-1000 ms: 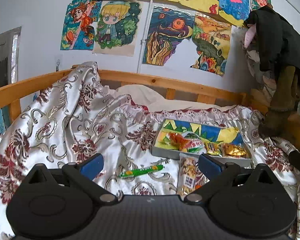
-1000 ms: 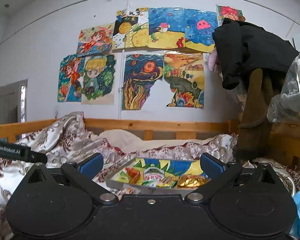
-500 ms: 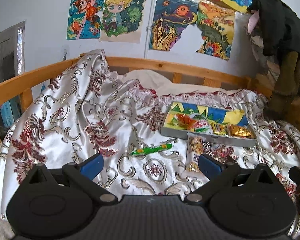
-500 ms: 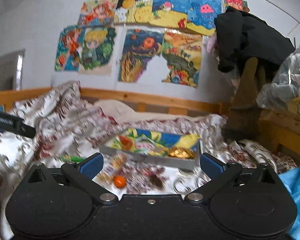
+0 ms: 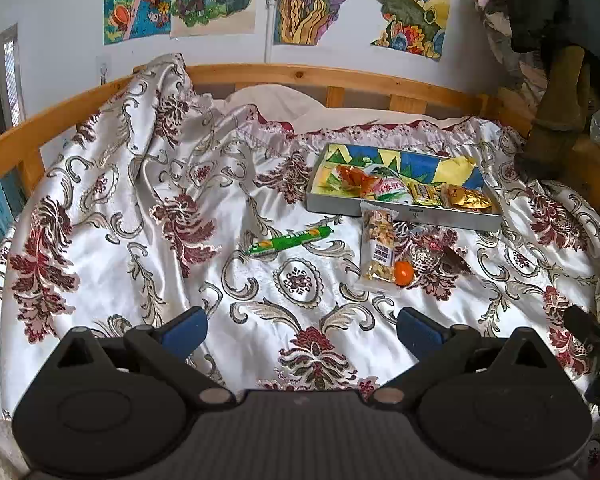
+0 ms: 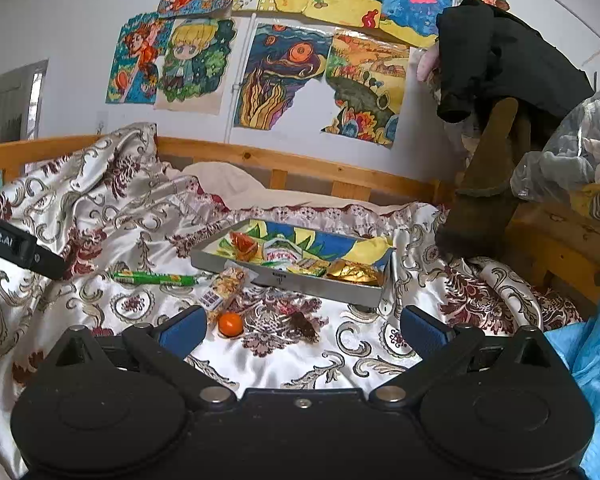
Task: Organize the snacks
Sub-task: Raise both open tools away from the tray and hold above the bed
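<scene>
Left gripper [image 5: 300, 326] and right gripper [image 6: 299, 326]: jaws wide, empty, approaching | tray [image 5: 400, 212] toward bed's far edge, collecting | green stick [image 5: 290, 240], nut packet [image 5: 378, 248], orange [image 5: 403, 273] loose beside it, unsorted.

The left tool [image 5: 302, 330] hangs with its two blue-padded fingers [image 5: 183, 330] spread wide, nothing between them, its black body filling the lower part of its own camera view. The right tool [image 6: 300, 328] is likewise parted wide and empty, its blue pads [image 6: 422, 330] well apart. In the right wrist view a black part of the left tool shows at the left edge; in the left wrist view a black part of the right tool shows at the lower right edge.
</scene>
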The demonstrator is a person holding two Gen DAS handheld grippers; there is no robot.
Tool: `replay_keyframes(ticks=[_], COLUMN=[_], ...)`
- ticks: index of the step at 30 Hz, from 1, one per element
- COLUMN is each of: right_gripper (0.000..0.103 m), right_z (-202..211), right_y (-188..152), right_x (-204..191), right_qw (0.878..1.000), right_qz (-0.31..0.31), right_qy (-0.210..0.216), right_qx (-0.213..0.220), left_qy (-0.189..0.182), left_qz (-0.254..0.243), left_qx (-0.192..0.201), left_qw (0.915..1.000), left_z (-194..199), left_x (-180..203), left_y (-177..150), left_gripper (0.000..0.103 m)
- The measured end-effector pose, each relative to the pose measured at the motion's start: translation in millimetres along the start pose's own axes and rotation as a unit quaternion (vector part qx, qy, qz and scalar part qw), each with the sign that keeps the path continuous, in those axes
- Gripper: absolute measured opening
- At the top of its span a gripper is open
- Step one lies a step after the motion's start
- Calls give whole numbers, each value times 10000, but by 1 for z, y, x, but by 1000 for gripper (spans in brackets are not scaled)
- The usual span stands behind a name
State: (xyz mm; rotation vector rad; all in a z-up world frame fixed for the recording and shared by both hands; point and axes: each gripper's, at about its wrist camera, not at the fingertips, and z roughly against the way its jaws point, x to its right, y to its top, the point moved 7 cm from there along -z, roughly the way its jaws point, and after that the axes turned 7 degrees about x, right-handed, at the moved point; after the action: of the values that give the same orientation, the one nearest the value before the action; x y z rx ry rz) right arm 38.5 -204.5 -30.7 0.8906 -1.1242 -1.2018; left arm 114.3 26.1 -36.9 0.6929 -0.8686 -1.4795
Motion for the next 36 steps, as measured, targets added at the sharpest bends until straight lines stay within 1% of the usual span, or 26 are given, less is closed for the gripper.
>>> replay_keyframes(ticks=[4, 9, 12, 17, 21, 25, 29, 32, 36], right_gripper=[102, 102, 102, 102, 102, 102, 102, 102, 102], right_z=[-4, -10, -13, -18, -23, -36, -50, -64, -83], right_y=[-4, -11, -13, -14, -16, -15, -14, -15, -17], right_x=[-4, -12, -15, -18, -24, -35, -40, -39, -32], right_qw=[9997, 9981, 9975, 9970, 9960, 9922, 9887, 9860, 9863], right_qz=[190, 458, 552, 571, 565, 771, 990, 1085, 739], right_qy=[-83, -110, -116, -92, 155, 535, 789, 973, 1133], right_qx=[-149, -394, -430, -521, -667, -819, -808, -805, -941], left_qy=[72, -6, -13, 2, -40, -125, -248, -373, -268], left_qz=[75, 146, 136, -112, -169, -192, -141, -112, -329], left_qx=[-154, -315, -394, -219, -280, -521, -718, -754, -794], left_qw=[9998, 9994, 9991, 9997, 9995, 9984, 9970, 9964, 9959], left_z=[-5, -10, -13, -11, -13, -25, -39, -51, -72], left_x=[-2, -3, -2, 5, 8, 9, 11, 13, 17], left_y=[-1, -1, -2, 0, 0, 0, -1, 1, 6], left_gripper=[103, 103, 103, 103, 103, 103, 103, 103, 103])
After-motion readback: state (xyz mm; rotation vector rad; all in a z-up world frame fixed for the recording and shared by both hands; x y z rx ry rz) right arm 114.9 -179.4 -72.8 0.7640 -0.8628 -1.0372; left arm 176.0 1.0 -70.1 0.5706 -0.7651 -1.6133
